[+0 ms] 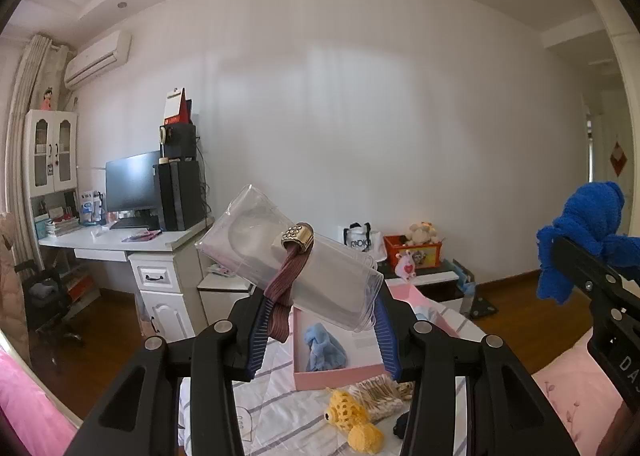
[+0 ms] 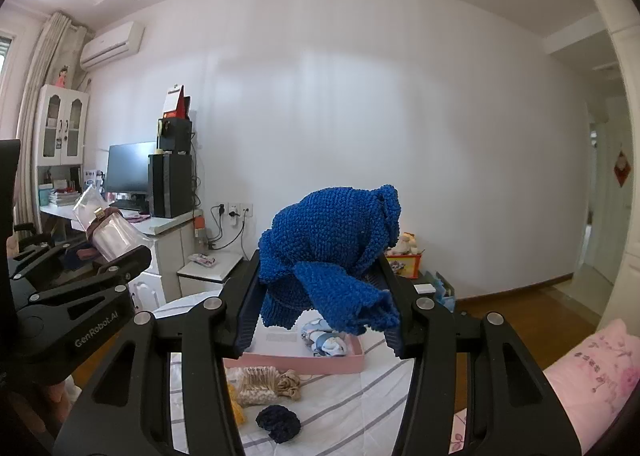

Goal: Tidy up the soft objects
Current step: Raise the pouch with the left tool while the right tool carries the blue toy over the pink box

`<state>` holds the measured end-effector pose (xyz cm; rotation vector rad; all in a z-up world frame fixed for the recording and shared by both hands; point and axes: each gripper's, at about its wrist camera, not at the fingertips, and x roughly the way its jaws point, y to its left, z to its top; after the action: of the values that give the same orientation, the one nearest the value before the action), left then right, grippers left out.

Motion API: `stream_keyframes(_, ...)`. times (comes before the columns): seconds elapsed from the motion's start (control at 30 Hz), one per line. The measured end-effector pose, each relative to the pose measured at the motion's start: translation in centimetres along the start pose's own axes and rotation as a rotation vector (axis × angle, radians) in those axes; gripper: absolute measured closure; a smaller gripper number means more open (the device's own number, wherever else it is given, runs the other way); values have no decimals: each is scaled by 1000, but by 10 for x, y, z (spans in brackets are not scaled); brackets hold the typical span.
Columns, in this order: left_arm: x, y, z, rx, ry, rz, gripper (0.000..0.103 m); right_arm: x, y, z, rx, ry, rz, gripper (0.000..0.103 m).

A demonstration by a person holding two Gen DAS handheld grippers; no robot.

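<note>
From the left wrist camera, the left gripper (image 1: 320,320) is closed on a clear plastic package (image 1: 292,256) wrapped by a maroon ribbed band (image 1: 286,288) with a gold studded clasp (image 1: 298,238); the package lies slanted across the fingers, its upper end toward the left, raised above the bed. Only this view shows a light blue soft cloth (image 1: 324,348) lying inside the open pink box (image 1: 332,374) on the striped white sheet (image 1: 280,396). Just in front of the box, toward the near edge of the bed, lie a yellow crocheted toy (image 1: 352,420) and a bundle of beige pieces (image 1: 380,396) whose kind I cannot tell. At the right edge, the right gripper (image 1: 576,268) reaches in level, carrying a blue knitted piece (image 1: 580,232).

From the right wrist camera, the right gripper (image 2: 320,304) is clamped on the blue knitted piece (image 2: 332,248), which bunches between both fingers and hangs above the pink box (image 2: 320,364). Here the box shows a small printed fabric item (image 2: 326,340) near its right wall. In front of the box lie the beige pieces (image 2: 256,388), a tan scrunchie (image 2: 290,382) and, nearest the camera, a dark navy scrunchie (image 2: 278,426), which the left view barely shows. At the left, the left gripper (image 2: 116,252) holds the clear plastic package (image 2: 106,228) tilted, at about the same height.
</note>
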<state>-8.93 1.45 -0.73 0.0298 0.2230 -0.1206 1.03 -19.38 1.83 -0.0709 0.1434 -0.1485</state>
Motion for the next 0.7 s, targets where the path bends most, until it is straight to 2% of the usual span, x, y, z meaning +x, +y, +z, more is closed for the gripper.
stream_keyframes(0.3,3,7,4,-9,11,4,61,-4,-3,0,1,4,3,56)
stream_keyframes(0.7,2,-3,11,-23,29,25,61,-2,-7,2,4,25,13,56)
